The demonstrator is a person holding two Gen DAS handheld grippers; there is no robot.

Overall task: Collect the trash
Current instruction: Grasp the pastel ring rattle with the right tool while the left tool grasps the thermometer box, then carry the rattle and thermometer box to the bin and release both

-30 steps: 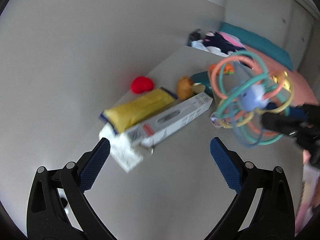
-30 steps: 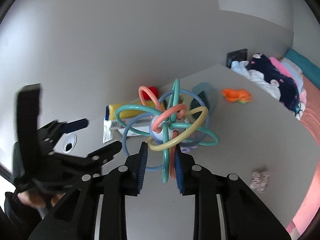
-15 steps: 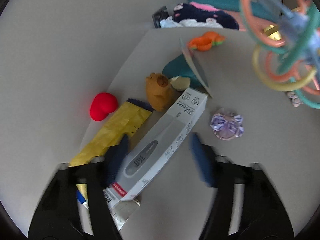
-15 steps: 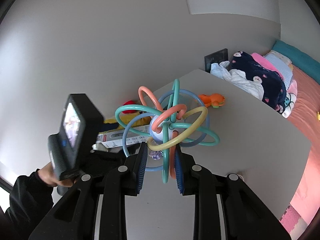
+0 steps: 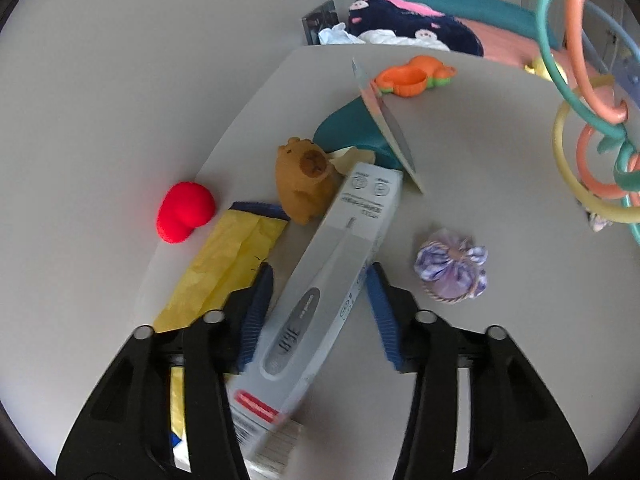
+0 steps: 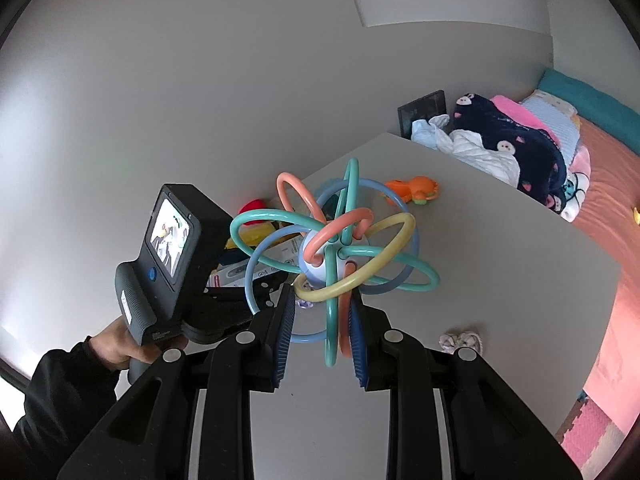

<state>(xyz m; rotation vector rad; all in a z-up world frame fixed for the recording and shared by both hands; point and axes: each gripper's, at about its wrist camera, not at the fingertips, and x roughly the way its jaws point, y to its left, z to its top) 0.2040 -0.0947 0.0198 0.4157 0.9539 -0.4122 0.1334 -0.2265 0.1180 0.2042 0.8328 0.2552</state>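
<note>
Only the left wrist view shows the left claw (image 5: 318,312) closing around the grey box (image 5: 328,280). The right claw (image 6: 322,330) holds the ring toy (image 6: 334,256).

Left wrist view. Long box (image 5: 336,280) lies slantwise on the table (image 5: 500,160), near end toward the camera, between the two sides of the left gripper (image 5: 316,308). Flat wrapper (image 5: 224,268) alongside the box on its left, partly under it. Round soft toy (image 5: 185,216) left of the wrapper's far end, at the table edge. Plush animal (image 5: 306,178) at the box's far end, touching it. Fabric scrunchie (image 5: 452,272) right of the box, apart. Plastic toy (image 5: 412,76) far back. Clothes pile (image 5: 400,32) beyond the table's far edge.
</note>
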